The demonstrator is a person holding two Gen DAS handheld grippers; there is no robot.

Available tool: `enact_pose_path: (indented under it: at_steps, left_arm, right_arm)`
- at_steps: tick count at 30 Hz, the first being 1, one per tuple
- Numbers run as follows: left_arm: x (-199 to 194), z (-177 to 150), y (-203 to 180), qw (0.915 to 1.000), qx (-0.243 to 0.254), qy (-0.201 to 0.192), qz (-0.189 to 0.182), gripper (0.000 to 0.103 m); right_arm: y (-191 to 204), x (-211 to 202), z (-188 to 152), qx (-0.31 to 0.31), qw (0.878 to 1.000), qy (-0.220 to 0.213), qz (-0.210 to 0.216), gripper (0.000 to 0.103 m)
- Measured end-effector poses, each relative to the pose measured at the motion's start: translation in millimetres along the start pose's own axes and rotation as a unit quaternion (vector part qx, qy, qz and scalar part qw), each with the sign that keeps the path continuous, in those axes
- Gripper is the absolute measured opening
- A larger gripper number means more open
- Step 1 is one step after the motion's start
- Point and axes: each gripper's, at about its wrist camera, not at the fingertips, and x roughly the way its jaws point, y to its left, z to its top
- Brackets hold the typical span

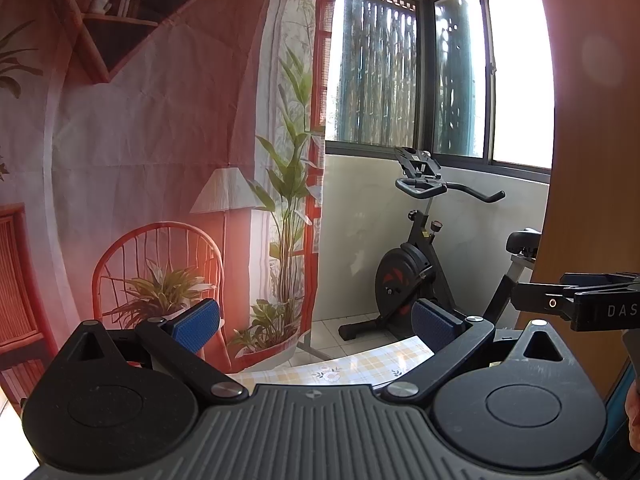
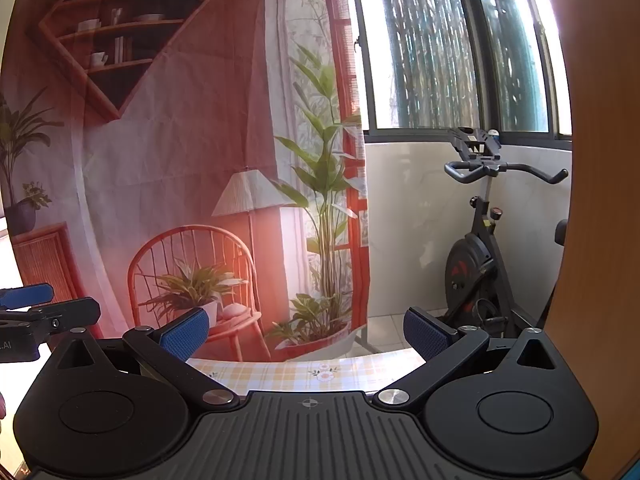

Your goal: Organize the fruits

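Observation:
No fruit shows in either view. My left gripper [image 1: 316, 326] is open, its blue pads [image 1: 196, 326] spread wide with nothing between them. My right gripper [image 2: 306, 332] is open too and holds nothing. Both are raised and look level across the far edge of a table with a yellow plaid, flowered cloth [image 1: 352, 366] [image 2: 296, 374]. The right gripper pokes into the left wrist view at the right edge [image 1: 576, 300]. The left gripper pokes into the right wrist view at the left edge [image 2: 36, 308].
A printed backdrop [image 1: 152, 140] [image 2: 172, 152] of a room with chair, lamp and plants hangs behind the table. A black exercise bike [image 1: 420, 264] [image 2: 480, 264] stands by the windows. A wooden panel [image 1: 592, 160] [image 2: 600, 200] rises at the right.

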Motion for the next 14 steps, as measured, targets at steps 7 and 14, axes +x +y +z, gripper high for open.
enact_pose_path:
  at_steps: [7,14]
  left_arm:
    - [1.8,-0.7,0.3,1.0,0.0,0.004,0.001,0.103]
    - [5.4,-1.8,3.6,0.9999,-0.009,0.009,-0.001,0.103]
  right_arm:
    - [0.5,2.9,-3.3,0.001,1.0,0.004,0.0,0.103]
    - [-0.3,4.1,-4.2,0.003,1.0,0.007,0.001,0.103]
